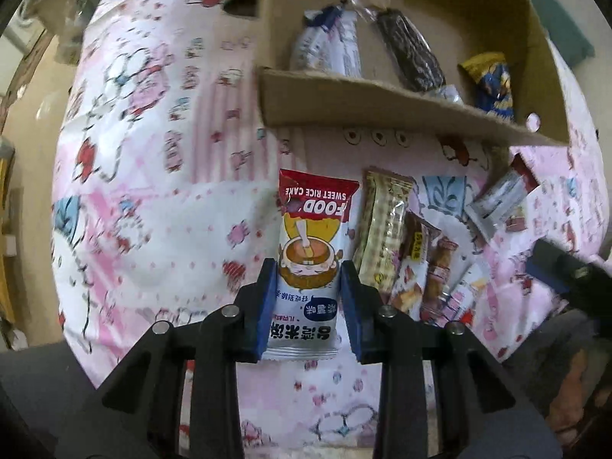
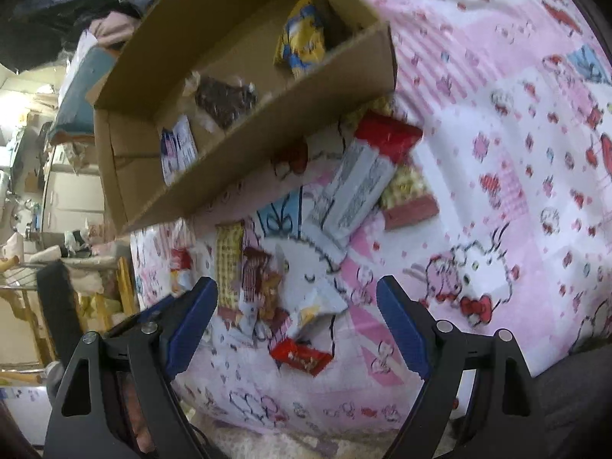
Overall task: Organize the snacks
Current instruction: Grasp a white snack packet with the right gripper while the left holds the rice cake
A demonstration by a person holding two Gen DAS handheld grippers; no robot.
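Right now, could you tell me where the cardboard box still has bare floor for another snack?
Free patches in the cardboard box: its floor left of the white-blue packet, and between the dark chocolate bar and the yellow-blue packet. Crowded: the loose snack pile right of the left tool.

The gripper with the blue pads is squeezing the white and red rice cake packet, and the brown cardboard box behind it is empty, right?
Not quite. The left gripper does have its blue pads on the white and red rice cake packet, but the brown cardboard box is not empty: the left wrist view shows three wrapped snacks already inside it.
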